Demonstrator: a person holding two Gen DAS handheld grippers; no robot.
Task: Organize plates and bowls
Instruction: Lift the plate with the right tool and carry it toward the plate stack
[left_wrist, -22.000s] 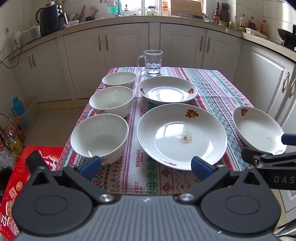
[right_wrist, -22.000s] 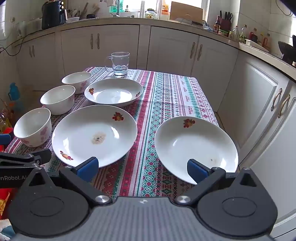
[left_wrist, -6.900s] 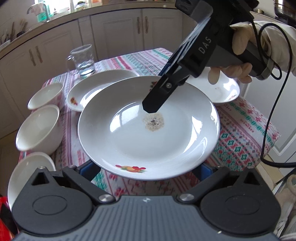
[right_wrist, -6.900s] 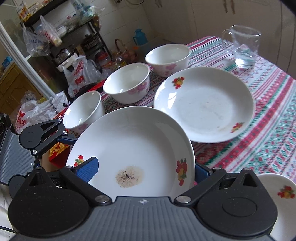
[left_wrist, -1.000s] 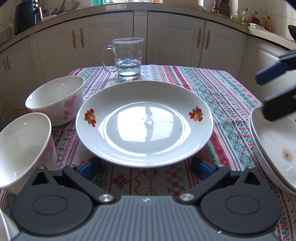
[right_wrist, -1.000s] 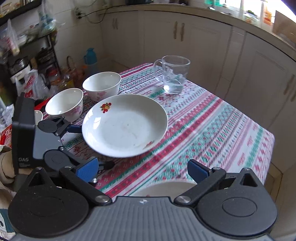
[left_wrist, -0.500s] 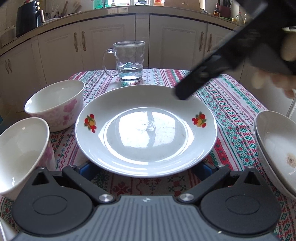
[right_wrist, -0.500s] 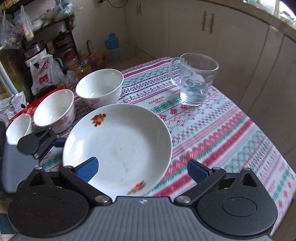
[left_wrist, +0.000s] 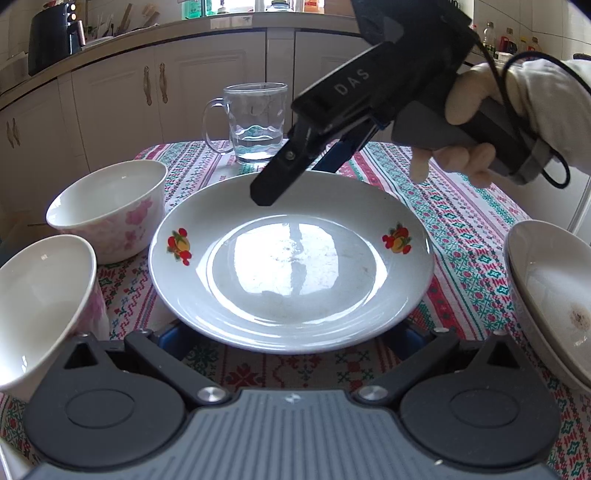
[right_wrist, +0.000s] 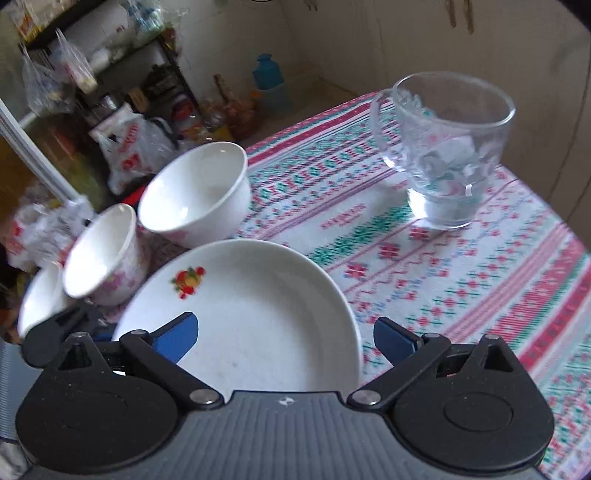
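A white plate with fruit decals (left_wrist: 291, 258) lies on the patterned tablecloth, also in the right wrist view (right_wrist: 258, 317). My left gripper (left_wrist: 291, 332) is open, its fingers under the plate's near rim. My right gripper (right_wrist: 286, 336) is open, straddling the plate's far rim; in the left wrist view its fingers (left_wrist: 280, 181) reach down over that rim. Two pink-flowered bowls (left_wrist: 110, 206) (left_wrist: 40, 306) stand left of the plate. Stacked plates (left_wrist: 550, 295) with a brown stain sit at the right.
A glass mug (left_wrist: 258, 122) with water stands behind the plate, close to the right gripper (right_wrist: 447, 147). A third bowl (right_wrist: 37, 295) shows at the table's left edge. White cabinets surround the table; bags and shelves crowd the floor on the left.
My right gripper has come down closer over the far rim of the plate. My left gripper has edged forward under the near rim.
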